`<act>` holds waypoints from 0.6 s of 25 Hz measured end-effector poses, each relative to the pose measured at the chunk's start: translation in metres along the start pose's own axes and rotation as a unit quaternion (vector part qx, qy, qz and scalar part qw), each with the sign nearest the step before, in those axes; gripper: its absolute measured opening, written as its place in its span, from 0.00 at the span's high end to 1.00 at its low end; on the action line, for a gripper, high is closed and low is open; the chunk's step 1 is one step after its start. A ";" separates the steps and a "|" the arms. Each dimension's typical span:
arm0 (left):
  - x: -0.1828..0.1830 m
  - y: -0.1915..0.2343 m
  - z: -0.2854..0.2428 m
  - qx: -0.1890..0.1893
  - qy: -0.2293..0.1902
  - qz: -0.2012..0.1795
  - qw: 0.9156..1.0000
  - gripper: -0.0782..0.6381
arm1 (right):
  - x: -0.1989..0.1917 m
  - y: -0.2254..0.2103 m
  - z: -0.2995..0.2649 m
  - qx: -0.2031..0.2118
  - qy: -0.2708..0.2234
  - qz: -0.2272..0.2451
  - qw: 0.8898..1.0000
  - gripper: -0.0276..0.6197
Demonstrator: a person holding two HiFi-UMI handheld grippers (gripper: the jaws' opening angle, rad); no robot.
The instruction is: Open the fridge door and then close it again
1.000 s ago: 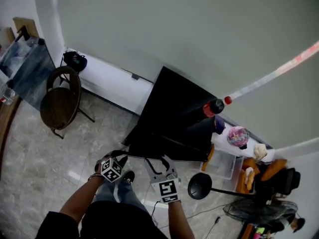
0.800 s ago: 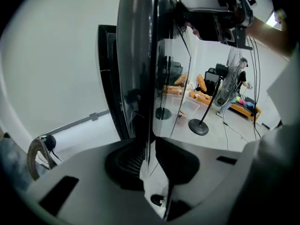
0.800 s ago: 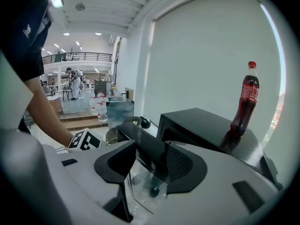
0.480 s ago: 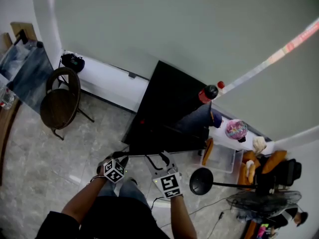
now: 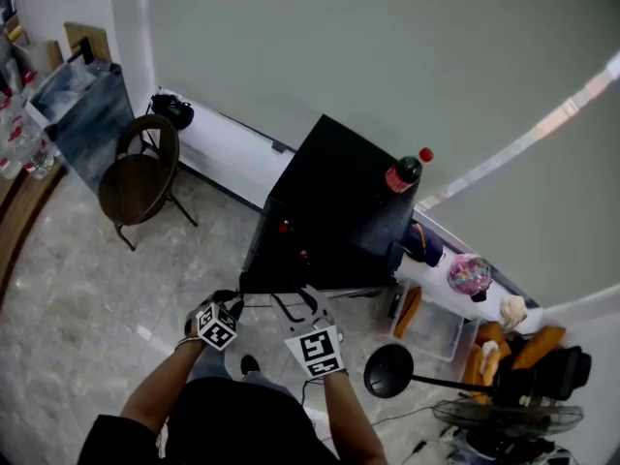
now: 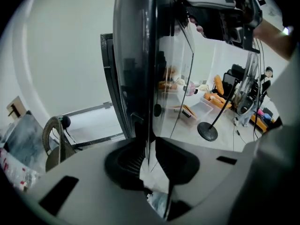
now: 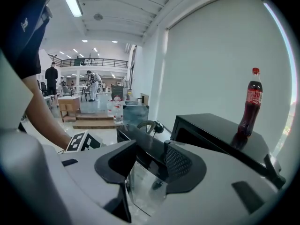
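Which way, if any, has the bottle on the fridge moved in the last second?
No. In the head view the bottle stands upright at the same right-hand corner of the fridge top as before; only the camera has shifted.

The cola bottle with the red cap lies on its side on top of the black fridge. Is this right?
Not quite. The cola bottle stands upright, not on its side. It does have a red cap, and it is on top of the black fridge. The right gripper view shows this clearly.
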State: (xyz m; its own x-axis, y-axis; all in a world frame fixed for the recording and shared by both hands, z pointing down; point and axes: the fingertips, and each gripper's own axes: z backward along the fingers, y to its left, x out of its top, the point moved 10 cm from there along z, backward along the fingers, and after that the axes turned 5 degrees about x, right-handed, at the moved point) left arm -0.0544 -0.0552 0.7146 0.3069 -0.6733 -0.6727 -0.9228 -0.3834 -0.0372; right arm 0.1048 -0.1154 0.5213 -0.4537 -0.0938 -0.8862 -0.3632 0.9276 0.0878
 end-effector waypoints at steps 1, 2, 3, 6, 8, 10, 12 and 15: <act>-0.002 -0.004 0.001 0.010 0.001 0.009 1.000 0.79 | -0.001 0.000 0.001 0.008 -0.003 0.002 1.000 0.66; -0.004 -0.007 0.002 0.017 0.002 0.015 1.000 0.79 | -0.002 0.000 0.003 0.016 -0.006 0.004 1.000 0.66; -0.005 -0.011 0.003 0.021 0.004 0.017 1.000 0.79 | -0.004 -0.001 0.006 0.023 -0.007 0.006 1.000 0.66; -0.009 -0.025 0.008 0.032 0.007 0.024 0.999 0.79 | -0.008 0.001 0.014 0.043 -0.010 0.012 0.999 0.66; -0.015 -0.036 0.011 0.037 0.013 0.037 0.999 0.79 | -0.010 0.003 0.020 0.056 -0.009 0.016 0.998 0.66; -0.020 -0.048 0.015 0.044 0.018 0.052 0.998 0.79 | -0.013 0.006 0.027 0.069 -0.010 0.018 0.997 0.66; -0.023 -0.058 0.020 0.052 0.017 0.065 0.996 0.79 | -0.015 0.009 0.033 0.080 -0.011 0.020 0.997 0.66; -0.029 -0.074 0.027 0.054 0.015 0.075 0.996 0.79 | -0.022 0.014 0.043 0.096 -0.011 0.027 0.995 0.66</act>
State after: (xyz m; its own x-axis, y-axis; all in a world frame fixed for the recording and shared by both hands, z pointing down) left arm -0.0012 0.0098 0.7175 0.1687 -0.7369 -0.6546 -0.9780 -0.2077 -0.0183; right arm 0.1442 -0.0844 0.5222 -0.4506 -0.0358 -0.8920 -0.1748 0.9834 0.0489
